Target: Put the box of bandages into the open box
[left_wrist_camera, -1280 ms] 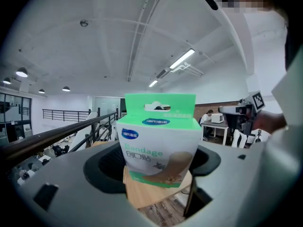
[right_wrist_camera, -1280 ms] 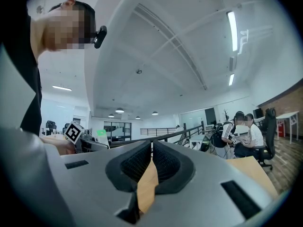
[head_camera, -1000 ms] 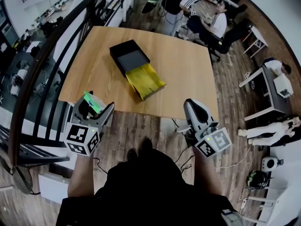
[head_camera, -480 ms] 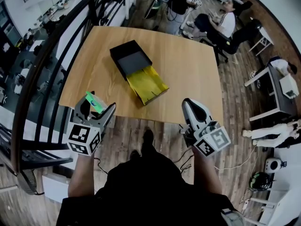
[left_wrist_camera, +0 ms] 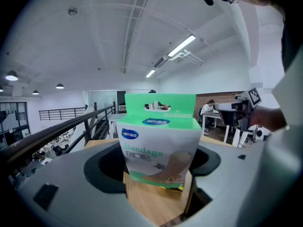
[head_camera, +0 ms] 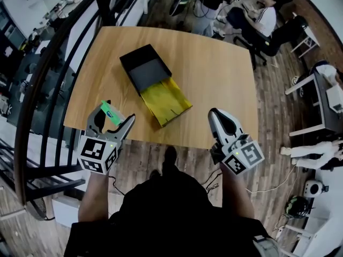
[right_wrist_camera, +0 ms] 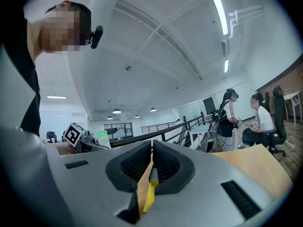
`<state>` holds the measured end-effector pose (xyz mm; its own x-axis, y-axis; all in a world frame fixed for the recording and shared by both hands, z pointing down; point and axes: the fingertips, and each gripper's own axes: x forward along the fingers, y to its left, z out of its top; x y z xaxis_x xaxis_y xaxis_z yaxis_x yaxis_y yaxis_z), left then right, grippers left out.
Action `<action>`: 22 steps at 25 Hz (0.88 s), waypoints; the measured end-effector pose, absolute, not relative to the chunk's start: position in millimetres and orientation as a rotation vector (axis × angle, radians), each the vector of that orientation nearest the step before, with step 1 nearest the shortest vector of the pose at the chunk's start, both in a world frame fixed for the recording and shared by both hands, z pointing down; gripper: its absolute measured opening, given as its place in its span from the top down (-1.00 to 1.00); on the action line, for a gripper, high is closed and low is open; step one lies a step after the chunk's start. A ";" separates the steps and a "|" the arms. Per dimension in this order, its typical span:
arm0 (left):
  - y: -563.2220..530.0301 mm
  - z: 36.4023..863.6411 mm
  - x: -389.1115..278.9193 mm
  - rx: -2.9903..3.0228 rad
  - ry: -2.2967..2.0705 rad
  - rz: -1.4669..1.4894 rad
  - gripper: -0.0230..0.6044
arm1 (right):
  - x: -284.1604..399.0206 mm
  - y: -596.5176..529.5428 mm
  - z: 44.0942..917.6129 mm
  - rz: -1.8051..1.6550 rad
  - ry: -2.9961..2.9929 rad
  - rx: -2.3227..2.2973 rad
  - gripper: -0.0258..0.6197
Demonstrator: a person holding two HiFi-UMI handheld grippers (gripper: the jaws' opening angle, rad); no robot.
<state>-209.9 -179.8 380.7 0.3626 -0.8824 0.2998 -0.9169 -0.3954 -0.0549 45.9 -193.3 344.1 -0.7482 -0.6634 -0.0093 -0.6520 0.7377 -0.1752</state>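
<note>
A black open box [head_camera: 144,67] with a yellow flap [head_camera: 165,101] folded out toward me lies in the middle of the wooden table [head_camera: 214,79]. Over the table's near left edge, my left gripper [head_camera: 115,118] is shut on the green and white box of bandages [head_camera: 110,112]. In the left gripper view the box of bandages [left_wrist_camera: 158,143] stands upright between the jaws, its print facing the camera. My right gripper [head_camera: 218,118] hovers at the near right edge, shut with nothing in it. The right gripper [right_wrist_camera: 151,161] shows its two pads pressed together.
A dark metal railing [head_camera: 51,63] runs along the left of the table, with a drop to a lower floor beyond it. People sit on chairs [head_camera: 252,15] past the far right corner. White desks [head_camera: 316,98] stand to the right. Wooden floor lies under me.
Both grippers have edged forward toward the table. The left one, still holding the box of bandages, now reaches over the near left edge. The right gripper stays shut.
</note>
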 end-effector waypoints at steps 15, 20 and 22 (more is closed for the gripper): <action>-260.9 404.1 -162.6 2.478 -1.610 0.536 -0.25 | 64.7 -273.8 353.9 -0.282 2.888 -1.005 0.80; -272.8 428.8 -156.7 2.485 -1.512 0.609 -0.25 | 70.8 -277.8 360.7 -0.316 2.862 -1.082 0.80; -277.8 440.8 -152.8 2.494 -1.467 0.646 -0.25 | 72.0 -277.2 366.9 -0.339 2.854 -1.106 0.80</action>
<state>-152.8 -277.8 440.8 0.4197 -0.7876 0.4511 -0.8645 -0.4983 -0.0658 72.0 -277.2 366.9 -0.7402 -0.6721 0.0215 -0.6584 0.7178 -0.2264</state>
